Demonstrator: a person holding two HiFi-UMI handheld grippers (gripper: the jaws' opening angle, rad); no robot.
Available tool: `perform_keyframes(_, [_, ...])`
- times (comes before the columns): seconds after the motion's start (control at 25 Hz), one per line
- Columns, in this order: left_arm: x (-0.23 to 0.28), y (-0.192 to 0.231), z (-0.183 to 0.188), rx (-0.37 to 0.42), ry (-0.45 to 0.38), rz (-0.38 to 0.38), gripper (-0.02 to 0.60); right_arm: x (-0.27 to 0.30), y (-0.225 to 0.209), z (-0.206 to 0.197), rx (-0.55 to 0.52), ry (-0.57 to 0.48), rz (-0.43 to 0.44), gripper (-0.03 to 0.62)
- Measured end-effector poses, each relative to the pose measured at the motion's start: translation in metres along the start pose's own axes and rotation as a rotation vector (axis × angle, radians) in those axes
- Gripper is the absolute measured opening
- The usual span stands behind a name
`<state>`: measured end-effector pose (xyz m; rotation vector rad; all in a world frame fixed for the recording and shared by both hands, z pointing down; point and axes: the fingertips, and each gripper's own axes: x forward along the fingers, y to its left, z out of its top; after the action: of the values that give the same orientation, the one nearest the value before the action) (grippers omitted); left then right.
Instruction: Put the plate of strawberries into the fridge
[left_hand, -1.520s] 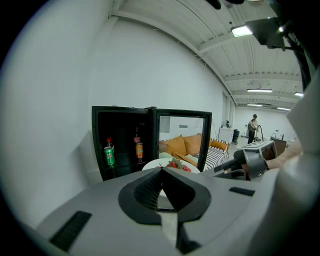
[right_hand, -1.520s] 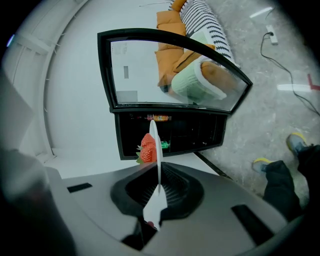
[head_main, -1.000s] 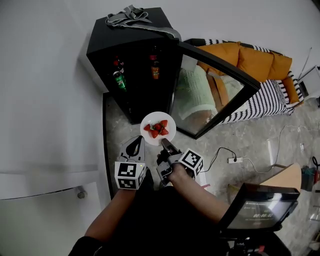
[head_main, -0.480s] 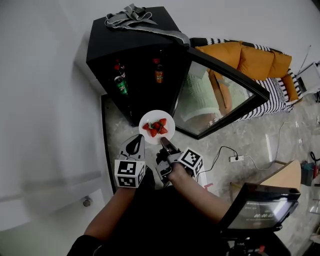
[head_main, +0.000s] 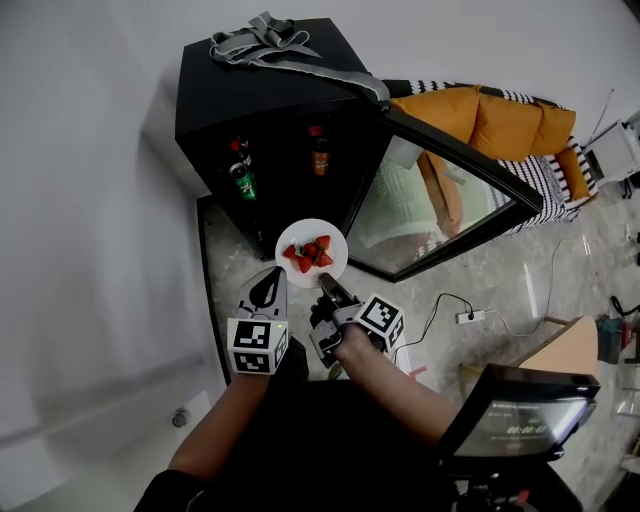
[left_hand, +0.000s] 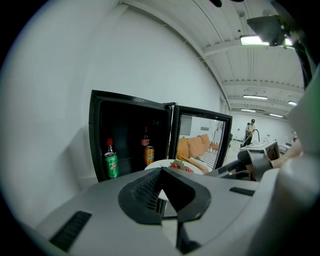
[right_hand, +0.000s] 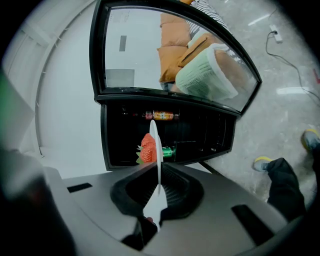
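Observation:
A white plate carrying several red strawberries hangs in front of the open black fridge. My right gripper is shut on the plate's near rim. In the right gripper view the plate stands edge-on between the jaws, with a strawberry on its left face. My left gripper sits just left of the plate, shut and holding nothing. In the left gripper view the plate shows past the closed jaws of the left gripper.
The fridge's glass door swings out to the right. Bottles and a green can stand on its shelves. A grey cloth lies on top. A striped sofa with orange cushions, a power strip and a dark screen lie to the right.
The plate and both grippers have edged a little closer to the fridge opening. The right gripper's hold on the plate is unchanged, and the left gripper stays shut.

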<state>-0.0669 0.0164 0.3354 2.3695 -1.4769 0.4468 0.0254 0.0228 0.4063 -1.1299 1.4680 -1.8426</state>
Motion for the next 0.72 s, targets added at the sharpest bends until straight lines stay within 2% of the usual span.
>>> perform_keyframes(0.24, [0.007, 0.016, 0.002, -0.017, -0.016, -0.005, -0.015, 0.018, -0.002, 0.004, -0.002, -0.016, -0.008, 0.015])
perform_keyframes(0.44, [0.017, 0.026, -0.010, -0.025, 0.005, -0.023, -0.015, 0.036, -0.007, 0.001, 0.014, -0.028, -0.021, 0.015])
perform_keyframes(0.72, [0.036, 0.057, -0.009, -0.031, 0.011, -0.047, -0.015, 0.070, -0.009, -0.001, 0.012, -0.034, -0.018, 0.015])
